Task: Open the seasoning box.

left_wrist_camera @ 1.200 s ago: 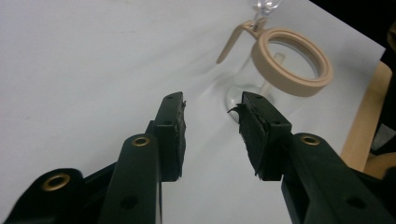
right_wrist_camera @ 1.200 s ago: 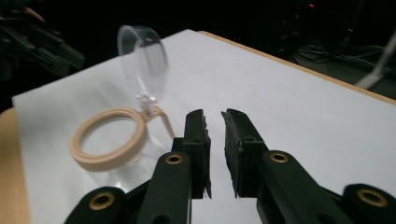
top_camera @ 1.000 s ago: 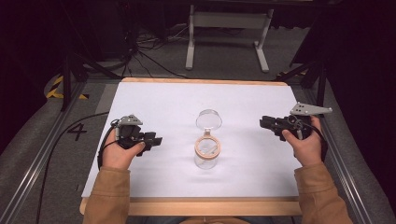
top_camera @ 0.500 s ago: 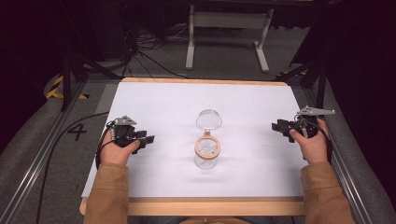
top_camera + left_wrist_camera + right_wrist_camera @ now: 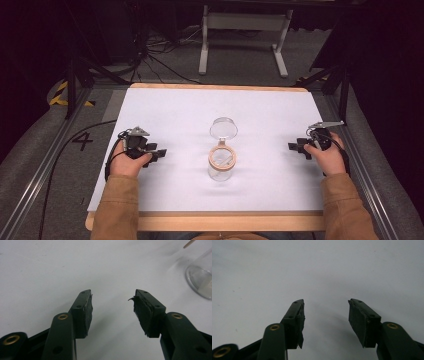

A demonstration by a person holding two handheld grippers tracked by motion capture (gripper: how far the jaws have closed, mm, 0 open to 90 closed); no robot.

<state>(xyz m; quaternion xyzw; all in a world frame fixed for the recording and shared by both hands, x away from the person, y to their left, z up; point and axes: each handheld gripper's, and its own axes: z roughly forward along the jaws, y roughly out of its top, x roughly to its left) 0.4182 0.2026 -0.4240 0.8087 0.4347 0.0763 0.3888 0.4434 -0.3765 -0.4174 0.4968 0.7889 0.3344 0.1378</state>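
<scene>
I'm resting both grippers low on the white table (image 5: 165,110), left gripper (image 5: 159,152) and right gripper (image 5: 294,146) each spread with nothing between, their jaws just having been opening. The glass jar (image 5: 221,162) is standing mid-table between them, well apart from both, its lid (image 5: 223,127) lying just behind. Reaching in carelessly, I'm risking tipping the jar.

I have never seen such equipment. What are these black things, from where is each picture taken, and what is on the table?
A person sits at a table and holds a hand-held grasping tool in each hand: the left tool and the right tool. One picture looks down from above; the other two come from cameras on each tool, looking along its black jaws. On the white table stands a clear glass jar, with its round lid lying just behind it. Both tools have just been opening and hold nothing.
</scene>
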